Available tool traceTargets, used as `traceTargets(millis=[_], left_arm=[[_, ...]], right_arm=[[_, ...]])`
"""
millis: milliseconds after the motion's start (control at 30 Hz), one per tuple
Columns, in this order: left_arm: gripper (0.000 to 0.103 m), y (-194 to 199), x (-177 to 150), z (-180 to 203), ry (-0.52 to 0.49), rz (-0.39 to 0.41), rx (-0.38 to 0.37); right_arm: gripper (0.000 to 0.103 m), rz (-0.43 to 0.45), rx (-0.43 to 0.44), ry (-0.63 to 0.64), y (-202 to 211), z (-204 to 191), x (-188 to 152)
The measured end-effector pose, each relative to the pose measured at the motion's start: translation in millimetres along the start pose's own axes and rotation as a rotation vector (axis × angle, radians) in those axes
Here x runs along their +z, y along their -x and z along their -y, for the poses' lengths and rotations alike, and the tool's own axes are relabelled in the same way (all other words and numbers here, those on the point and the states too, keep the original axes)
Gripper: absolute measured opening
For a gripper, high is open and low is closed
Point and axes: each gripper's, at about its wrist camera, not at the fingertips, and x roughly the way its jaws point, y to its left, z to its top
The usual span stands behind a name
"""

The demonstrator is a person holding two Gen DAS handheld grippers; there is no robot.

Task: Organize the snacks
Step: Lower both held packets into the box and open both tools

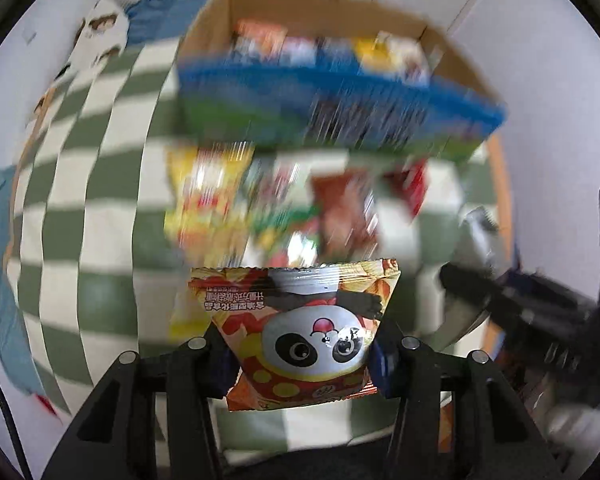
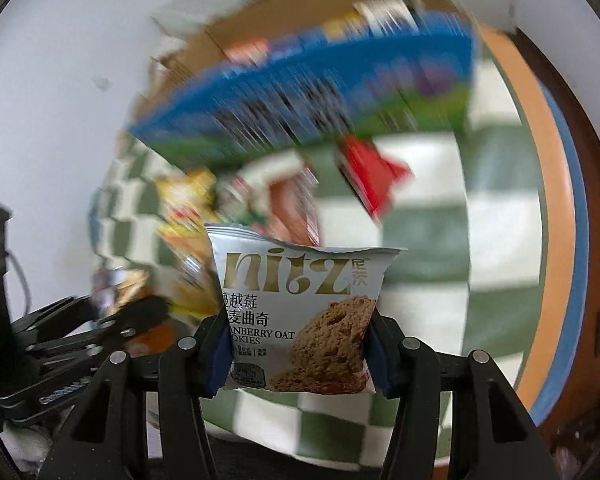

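My left gripper [image 1: 302, 354] is shut on an orange snack packet with a panda face [image 1: 296, 328], lifted above the checkered cloth. My right gripper [image 2: 296, 350] is shut on a silver cranberry oat cookie packet [image 2: 300, 312], also held off the table. Beyond both lies a blurred heap of loose snack packets [image 1: 284, 208] [image 2: 236, 208]. Behind the heap stands a cardboard box [image 1: 204, 32] [image 2: 228, 28] with a blue and green front panel [image 1: 340, 104] and several packets inside. The right gripper shows as a dark blur [image 1: 520, 308] at the right of the left wrist view.
A green and white checkered cloth [image 1: 96, 200] [image 2: 480, 240] covers the round table, whose orange and blue rim [image 2: 556, 208] curves at the right. A red packet [image 2: 376, 172] lies apart from the heap. White wall is behind the box. Blue fabric [image 1: 4, 280] hangs at the left edge.
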Motion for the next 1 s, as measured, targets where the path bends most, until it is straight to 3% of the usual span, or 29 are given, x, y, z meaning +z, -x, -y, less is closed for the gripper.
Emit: traceTargets(millis=[133, 267, 400, 533, 733, 933, 967, 1000], left_arm=[[0.048, 20.9, 66.5, 14.4, -0.013, 0.08, -0.016], [0.048, 14.8, 129.5, 17.2, -0.013, 0.097, 0.013], [0.048, -2.3, 186.9, 1.7, 0.003, 0.049, 0.041], [0.048, -38.4, 227.7, -12.0, 0.016, -0.065, 0.083], [0.048, -89.4, 248.5, -24.0, 0.016, -0.201, 0.141], [0.048, -120.2, 247.1, -31.2, 0.058, -0.291, 0.146], [0.048, -122.4, 246.4, -32.0, 0.065, -0.298, 0.145], [0.048, -125.5, 244.7, -33.0, 0.071, -0.306, 0.136]], right_arm=[[0.057, 0.092, 0.039, 0.058, 29.9, -24.4, 52.6], [0.057, 0.152, 0.025, 0.1, 36.2, -41.4, 114.7], [0.057, 0.115, 0.05, 0.081, 14.9, -43.7, 165.9], [0.057, 0.046, 0.053, 0.062, -24.5, -43.1, 204.0], [0.057, -0.057, 0.033, 0.053, -82.2, -39.7, 228.9], [0.058, -0.155, 0.045, 0.042, -119.7, -37.8, 232.6], [0.061, -0.172, 0.048, 0.03, -124.6, -36.0, 233.0], [0.072, -0.188, 0.052, 0.02, -128.1, -34.6, 232.9]])
